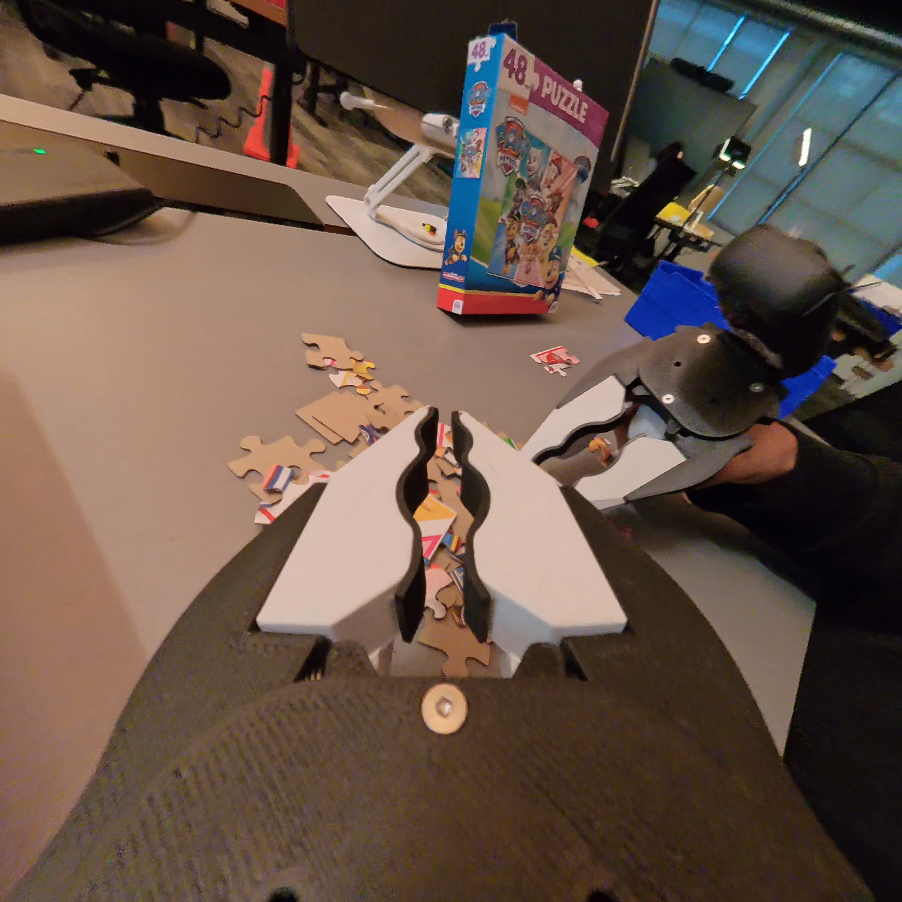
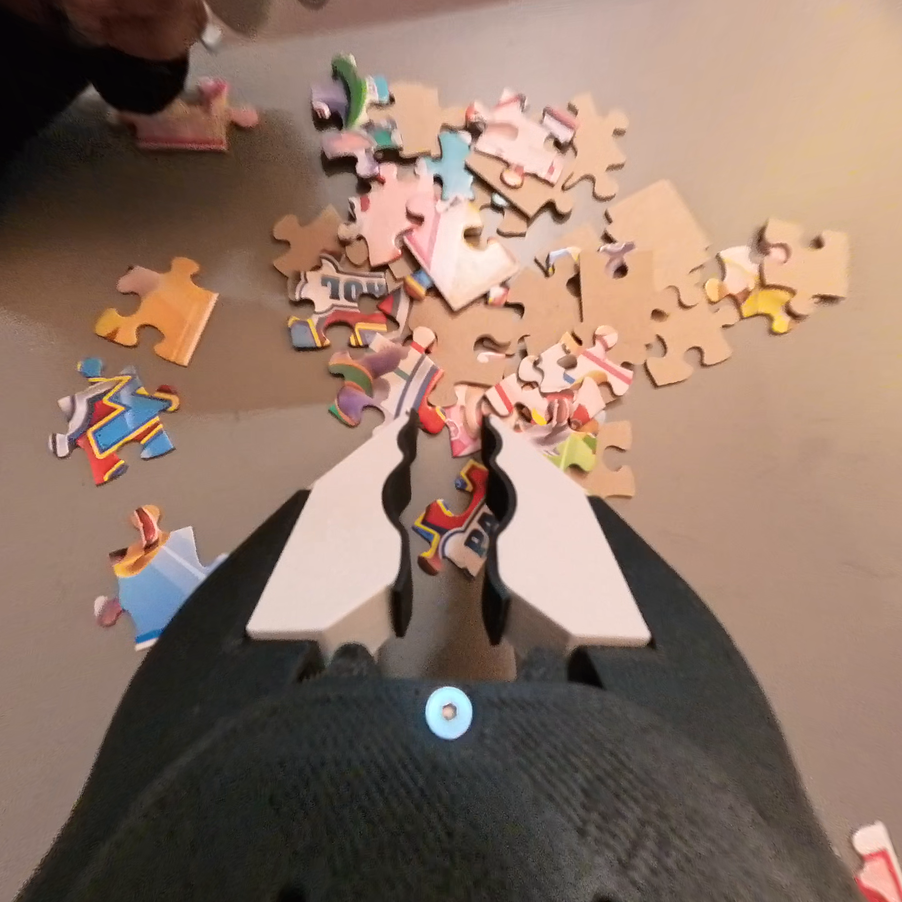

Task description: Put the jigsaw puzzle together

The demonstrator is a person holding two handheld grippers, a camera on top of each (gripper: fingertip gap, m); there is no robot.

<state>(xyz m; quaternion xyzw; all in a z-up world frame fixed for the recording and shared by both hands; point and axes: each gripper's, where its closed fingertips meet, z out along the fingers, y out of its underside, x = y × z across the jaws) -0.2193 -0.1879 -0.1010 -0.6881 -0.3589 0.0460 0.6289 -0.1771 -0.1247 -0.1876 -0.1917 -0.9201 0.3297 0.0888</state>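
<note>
**Tabletop, left to right.** Grey tabletop carries a loose pile of jigsaw pieces, many of them brown side up. Behind it stand a white stand and an upright puzzle box. A lone red-and-white piece lies apart, to the right.

**Left tool**: poised over the near edge of the pile. Fingers are drawn almost together, with only a narrow slit at the tips. No piece is plainly clamped.

**Right tool**: fingers are apart, tips at the near edge of the pile. A pink piece lies between the tips, and no pad is seen pressing on it. A red-and-blue piece lies lower, under the fingers. An orange piece and a blue-and-red piece lie separately to the left.

**Handling, as judged:** pieces appear to be thin, light, fairly stiff card. Lying flat, they offer little to pinch. An overlapping or raised edge, or a projecting tab, is the better hold. Excess pressure could bend a tab.
</note>
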